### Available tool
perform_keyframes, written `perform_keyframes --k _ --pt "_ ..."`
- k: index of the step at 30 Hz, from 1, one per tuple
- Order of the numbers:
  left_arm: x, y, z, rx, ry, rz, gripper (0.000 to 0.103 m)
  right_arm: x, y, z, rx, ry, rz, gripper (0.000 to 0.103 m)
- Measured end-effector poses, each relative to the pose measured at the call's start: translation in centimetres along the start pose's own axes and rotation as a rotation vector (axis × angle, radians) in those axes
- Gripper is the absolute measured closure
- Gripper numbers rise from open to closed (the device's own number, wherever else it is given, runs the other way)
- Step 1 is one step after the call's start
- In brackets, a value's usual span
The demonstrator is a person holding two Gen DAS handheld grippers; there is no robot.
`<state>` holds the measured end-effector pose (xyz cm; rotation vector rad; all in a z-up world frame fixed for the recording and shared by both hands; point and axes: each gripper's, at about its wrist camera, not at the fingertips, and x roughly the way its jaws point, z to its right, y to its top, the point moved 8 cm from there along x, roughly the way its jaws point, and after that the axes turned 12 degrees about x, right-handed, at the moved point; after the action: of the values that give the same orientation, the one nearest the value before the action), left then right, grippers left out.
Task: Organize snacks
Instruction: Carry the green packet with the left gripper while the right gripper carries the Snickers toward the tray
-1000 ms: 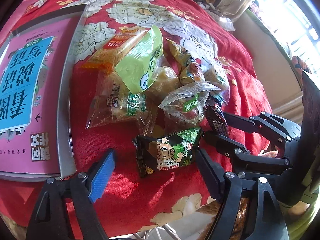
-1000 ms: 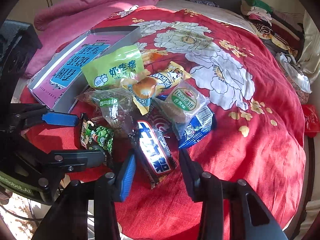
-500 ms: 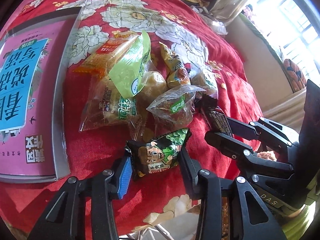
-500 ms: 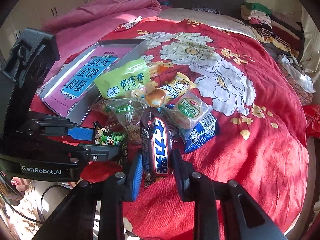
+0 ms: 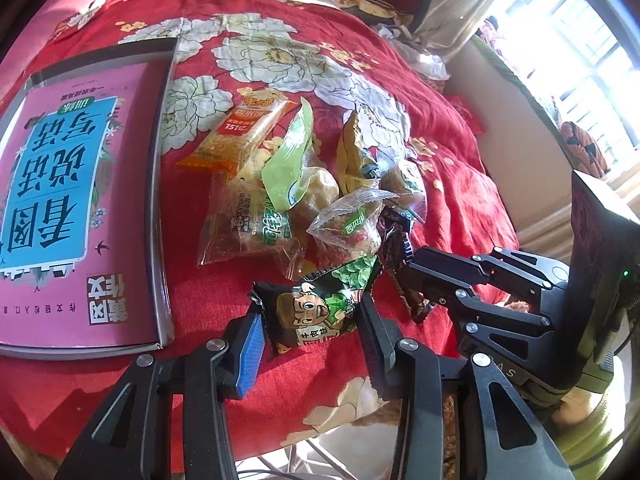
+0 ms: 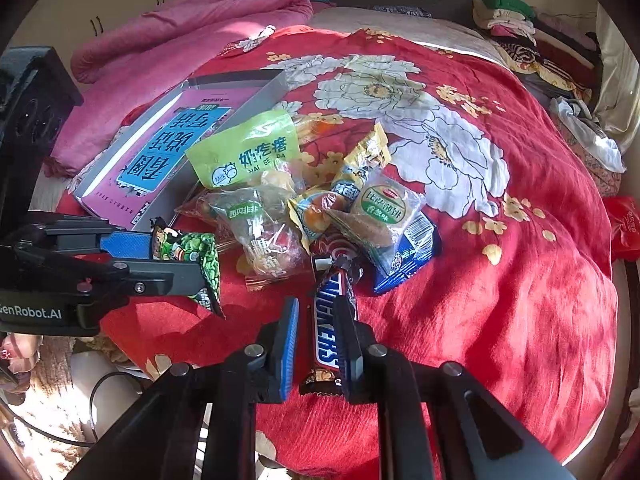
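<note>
The black-and-green cartoon packet [image 5: 320, 312] is clamped by the left gripper [image 5: 310, 340] just in front of the snack pile [image 6: 304, 200] on the red floral bed [image 6: 500, 272]. Beside that pile's near edge, the Snickers bar [image 6: 329, 336] (held upright on its edge) is pinched by the right gripper [image 6: 318, 340], with the pink book [image 5: 68, 208] lying left of the pile.

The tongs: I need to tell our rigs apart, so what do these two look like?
Both are matte black linkages with silver rivets. The left tongs and right tongs each carry one blue ribbed pad opposite a black one. White "GenRobot.AI" lettering marks the left body; a green light glows on the right.
</note>
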<state>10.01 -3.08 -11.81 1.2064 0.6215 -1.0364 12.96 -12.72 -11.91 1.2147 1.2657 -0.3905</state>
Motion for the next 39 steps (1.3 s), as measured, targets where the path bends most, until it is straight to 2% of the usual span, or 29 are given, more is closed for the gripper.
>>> perform_keyframes --k 2,4,5,11,12,13,14,19,26,33,39 --pt "-0.5 0.1 -0.1 0.006 0.006 0.012 0.058 0.0 0.1 0.6 0.031 -0.006 0.000 0.080" --pt "-1.1 0.2 -0.3 0.009 0.016 0.024 0.058 0.3 0.2 1.2 0.053 -0.029 -0.009 0.063" --pt "-1.3 0.3 -0.5 0.007 0.016 0.029 0.058 0.5 0.1 1.3 0.057 -0.026 -0.021 0.062" --pt "-3.3 0.5 -2.0 -0.008 0.043 0.068 0.058 2.0 -0.3 0.9 0.048 -0.041 -0.076 0.062" --pt "-3.6 0.6 -2.3 -0.014 0.048 0.073 0.058 2.2 -0.4 0.7 0.045 -0.030 -0.080 0.064" --pt "-3.9 0.6 -2.7 -0.020 0.054 0.078 0.058 2.3 -0.4 0.4 0.042 -0.027 -0.083 0.070" --pt "-4.1 0.6 -3.1 -0.028 0.059 0.082 0.058 2.3 -0.4 0.3 0.040 -0.025 -0.084 0.073" --pt "-5.1 0.6 -4.8 -0.060 0.080 0.104 0.058 1.5 -0.3 0.0 0.068 0.002 -0.054 0.073" --pt "-6.4 0.2 -6.8 -0.093 0.103 0.127 0.058 -1.6 0.9 -1.2 0.111 0.062 0.043 0.073" --pt "-7.8 -0.5 -9.3 -0.141 0.135 0.146 0.058 -4.1 2.9 -5.4 0.048 0.135 0.113 0.073" --pt "-9.3 -1.0 -12.0 -0.173 0.186 0.169 0.058 -4.4 4.4 -10.6 -0.032 0.203 0.126 0.073"
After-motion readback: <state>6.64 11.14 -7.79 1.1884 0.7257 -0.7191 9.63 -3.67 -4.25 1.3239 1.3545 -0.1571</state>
